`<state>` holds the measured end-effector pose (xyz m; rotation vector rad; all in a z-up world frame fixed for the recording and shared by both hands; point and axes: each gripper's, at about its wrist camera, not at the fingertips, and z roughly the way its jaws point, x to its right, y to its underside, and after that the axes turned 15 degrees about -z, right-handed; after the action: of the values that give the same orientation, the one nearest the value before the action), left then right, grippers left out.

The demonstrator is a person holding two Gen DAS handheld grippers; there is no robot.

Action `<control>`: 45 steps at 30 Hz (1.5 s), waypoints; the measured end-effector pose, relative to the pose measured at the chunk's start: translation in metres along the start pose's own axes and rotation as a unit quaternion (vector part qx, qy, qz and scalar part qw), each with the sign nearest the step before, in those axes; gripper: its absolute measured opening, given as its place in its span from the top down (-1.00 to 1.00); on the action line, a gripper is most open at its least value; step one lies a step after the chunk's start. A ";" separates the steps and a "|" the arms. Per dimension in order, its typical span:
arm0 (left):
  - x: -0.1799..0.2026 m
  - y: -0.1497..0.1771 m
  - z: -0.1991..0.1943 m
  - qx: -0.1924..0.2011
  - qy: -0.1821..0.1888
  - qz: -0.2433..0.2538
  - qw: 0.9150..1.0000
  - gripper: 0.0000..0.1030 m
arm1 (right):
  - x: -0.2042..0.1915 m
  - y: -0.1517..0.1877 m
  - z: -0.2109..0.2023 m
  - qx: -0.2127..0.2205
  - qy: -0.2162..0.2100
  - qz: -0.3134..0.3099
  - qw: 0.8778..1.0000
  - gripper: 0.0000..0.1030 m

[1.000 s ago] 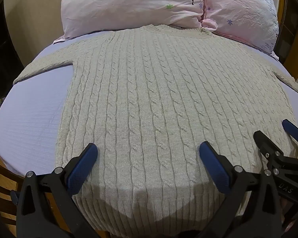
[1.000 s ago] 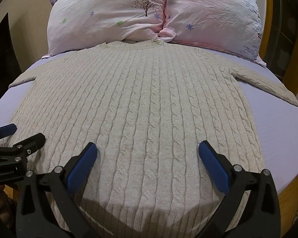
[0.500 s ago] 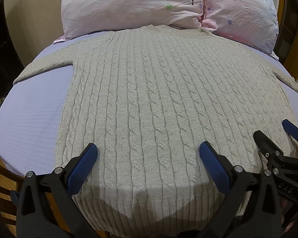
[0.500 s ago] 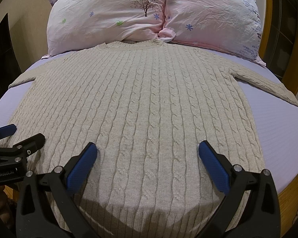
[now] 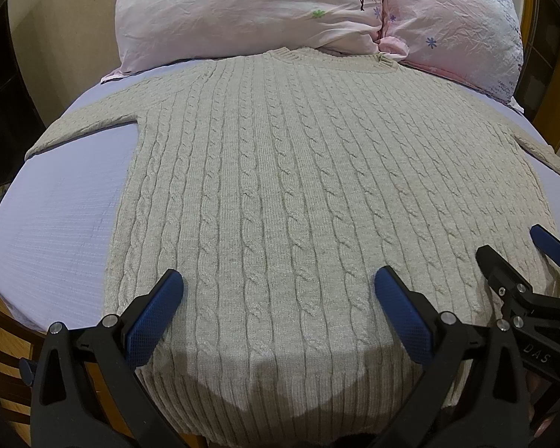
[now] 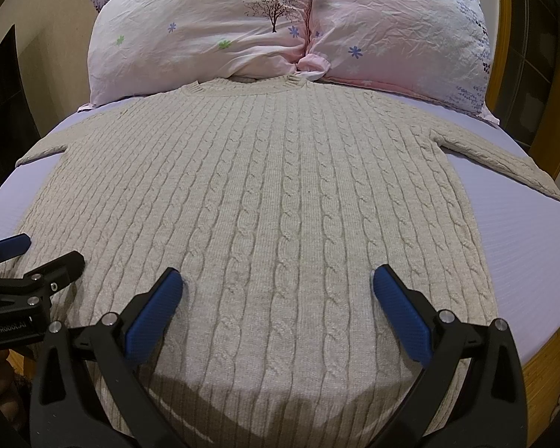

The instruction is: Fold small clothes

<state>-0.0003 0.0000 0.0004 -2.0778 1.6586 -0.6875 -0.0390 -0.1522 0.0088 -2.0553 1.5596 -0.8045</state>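
Note:
A beige cable-knit sweater [image 5: 280, 186] lies flat and face up on the bed, collar toward the pillows, both sleeves spread out to the sides; it also shows in the right wrist view [image 6: 280, 194]. My left gripper [image 5: 278, 291] is open and empty, hovering over the left part of the hem. My right gripper [image 6: 276, 287] is open and empty over the right part of the hem. The right gripper also shows at the right edge of the left wrist view [image 5: 519, 254], and the left gripper at the left edge of the right wrist view [image 6: 37, 254].
The bed has a lilac sheet [image 5: 56, 216] and a wooden frame [image 6: 541, 366]. Two pink floral pillows [image 6: 205, 33] [image 6: 403, 30] lie against the headboard beyond the collar. Dark furniture stands at the left [image 5: 0, 112].

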 end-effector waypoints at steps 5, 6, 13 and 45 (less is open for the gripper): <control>0.000 0.000 0.000 0.000 0.000 0.000 1.000 -0.97 | 0.000 0.000 0.001 0.001 0.000 0.000 1.000 -0.97; 0.000 0.000 0.000 0.000 0.000 0.000 1.000 -0.97 | 0.000 0.000 0.000 0.000 0.000 0.000 1.000 -0.97; 0.000 0.000 0.000 0.001 0.000 0.000 1.000 -0.97 | 0.000 0.001 0.001 0.001 0.001 0.000 1.000 -0.97; 0.000 0.001 -0.001 0.007 0.001 0.001 1.000 -0.97 | 0.002 -0.001 0.000 0.012 -0.010 -0.016 1.000 -0.97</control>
<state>-0.0012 -0.0001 0.0004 -2.0673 1.6519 -0.6978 -0.0383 -0.1535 0.0094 -2.0702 1.5041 -0.8084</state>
